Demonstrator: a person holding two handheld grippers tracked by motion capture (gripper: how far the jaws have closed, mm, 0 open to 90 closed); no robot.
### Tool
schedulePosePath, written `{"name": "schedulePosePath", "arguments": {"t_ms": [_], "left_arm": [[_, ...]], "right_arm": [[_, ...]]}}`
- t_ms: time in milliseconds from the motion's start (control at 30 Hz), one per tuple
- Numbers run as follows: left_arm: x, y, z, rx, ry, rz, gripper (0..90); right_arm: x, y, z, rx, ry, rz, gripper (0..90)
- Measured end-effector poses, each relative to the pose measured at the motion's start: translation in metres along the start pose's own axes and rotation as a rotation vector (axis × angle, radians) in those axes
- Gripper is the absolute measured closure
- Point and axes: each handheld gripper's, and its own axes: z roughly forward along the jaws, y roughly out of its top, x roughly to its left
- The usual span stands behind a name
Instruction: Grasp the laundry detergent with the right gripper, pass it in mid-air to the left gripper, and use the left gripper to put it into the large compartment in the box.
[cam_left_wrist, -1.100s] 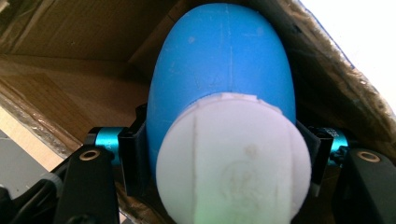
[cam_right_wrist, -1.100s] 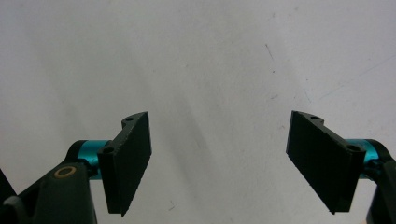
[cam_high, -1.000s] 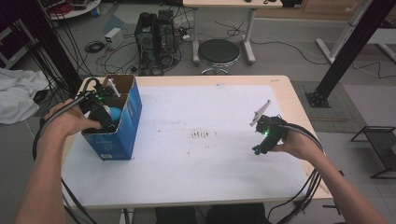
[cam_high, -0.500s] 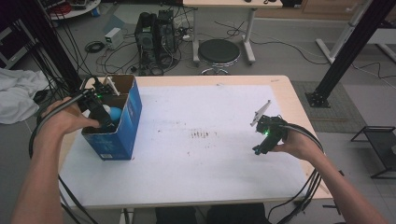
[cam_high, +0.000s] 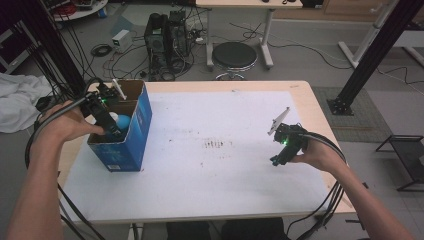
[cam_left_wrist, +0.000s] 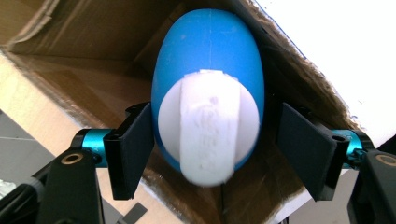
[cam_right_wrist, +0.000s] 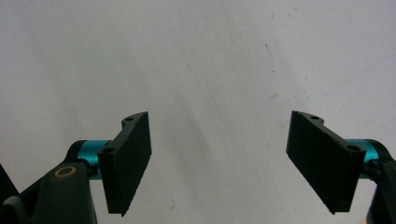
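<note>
An egg-shaped blue object with a white band (cam_left_wrist: 208, 84) lies inside an open blue cardboard box (cam_high: 125, 145) at the table's left; from above it shows as a light blue patch (cam_high: 122, 121). My left gripper (cam_high: 112, 130) reaches down into the box. Its jaws have just been opening and now stand either side of the egg (cam_left_wrist: 210, 154). The left pad sits close against it, and the right pad is apart from it. At the table's right, my right gripper (cam_high: 276, 160) hovers open over the white mat, with nothing between its pads (cam_right_wrist: 219, 158).
A white mat (cam_high: 210, 165) covers most of the wooden table. Brown cardboard walls (cam_left_wrist: 84, 84) close in around the left gripper. Beyond the table are a black stool (cam_high: 234, 55), a computer tower with cables (cam_high: 165, 35), a white cloth (cam_high: 17, 102) and a black frame leg (cam_high: 360, 70).
My left hand has shifted slightly at the box. The right hand and its gripper have not moved.
</note>
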Motion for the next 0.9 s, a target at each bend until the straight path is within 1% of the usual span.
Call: {"name": "schedulePosePath", "arguments": {"t_ms": [33,67,100,133,167,233,267,300,333,367,400,433,467,500,533,567,600,633,667,700,733,767,800,867,900], "left_arm": [[0.0,0.0,-0.002,0.007,0.003,0.011,28.3],[0.0,0.0,-0.004,0.006,0.007,0.009,28.3],[0.0,0.0,-0.006,-0.005,0.011,-0.002,28.3],[0.0,-0.001,-0.01,0.001,0.018,0.009,28.2],[-0.001,-0.001,-0.011,-0.014,0.015,-0.009,28.2],[0.0,-0.001,-0.015,0.01,0.015,0.025,28.3],[0.001,0.0,-0.016,0.013,0.019,0.033,28.3],[-0.001,-0.001,-0.014,-0.009,0.018,0.007,28.2],[0.001,-0.001,-0.015,0.011,0.015,0.028,28.3],[0.0,-0.001,-0.014,-0.003,0.011,0.005,28.3],[0.001,-0.001,-0.014,-0.002,0.009,0.006,28.3],[0.0,-0.001,-0.013,-0.01,0.007,-0.005,28.2],[0.001,-0.001,-0.014,-0.007,0.014,0.004,28.2],[0.003,-0.001,-0.015,0.01,0.013,0.022,28.2],[0.0,-0.001,-0.013,-0.023,0.013,-0.016,28.2],[0.002,-0.001,-0.015,-0.011,0.014,0.01,28.2],[0.003,-0.001,-0.017,-0.001,0.014,0.022,28.2],[0.001,-0.001,-0.018,-0.02,0.016,0.0,28.2],[0.001,-0.001,-0.019,-0.023,0.019,0.003,28.3],[0.001,0.0,-0.021,-0.027,0.025,0.006,28.2],[0.001,0.0,-0.025,-0.017,0.024,0.012,28.2],[0.001,0.0,-0.026,-0.027,0.029,0.009,28.2],[0.001,0.0,-0.029,-0.037,0.035,0.002,28.2],[-0.001,0.002,-0.036,-0.05,0.048,-0.008,26.9],[-0.001,0.003,-0.039,-0.053,0.054,0.004,25.3]], "right_arm": [[0.0,0.0,0.0,0.004,-0.003,-0.001,21.5],[0.0,0.0,0.0,0.005,-0.002,0.0,21.5],[0.0,0.0,0.0,0.002,-0.001,0.0,21.5],[0.0,0.001,-0.001,0.006,-0.003,-0.002,21.5],[0.0,0.001,-0.001,0.005,-0.003,-0.005,21.5],[0.0,0.001,-0.001,0.004,-0.003,-0.006,21.5],[0.0,0.001,-0.001,0.004,-0.003,-0.003,21.5],[0.0,0.001,-0.001,0.004,-0.004,-0.003,21.5],[0.0,0.001,-0.001,0.0,-0.004,-0.004,21.5],[0.001,0.001,-0.001,0.003,-0.004,-0.005,21.5],[0.001,0.001,-0.001,0.003,-0.005,-0.008,21.5],[0.001,0.001,-0.001,0.001,-0.006,-0.008,21.5],[0.001,0.001,-0.001,0.003,-0.006,-0.005,21.4],[0.001,0.0,-0.001,0.003,-0.005,-0.005,21.5],[0.001,0.0,-0.001,0.003,-0.006,-0.009,21.5],[0.001,0.0,-0.002,0.002,-0.007,-0.002,21.5],[0.0,-0.001,-0.002,-0.001,-0.006,-0.004,21.5],[0.0,-0.001,-0.003,0.002,-0.007,-0.002,21.5],[0.0,-0.001,-0.003,-0.004,-0.011,0.002,21.5],[0.0,-0.002,-0.003,-0.001,-0.011,-0.004,21.5],[0.0,-0.002,-0.004,0.0,-0.013,0.003,21.5],[0.001,-0.002,-0.005,0.016,-0.014,0.015,21.5],[0.0,-0.002,-0.004,0.005,-0.014,-0.004,21.5],[-0.001,-0.002,-0.004,-0.009,-0.013,-0.007,21.5],[-0.001,-0.002,-0.004,0.001,-0.016,-0.013,21.5]]}}
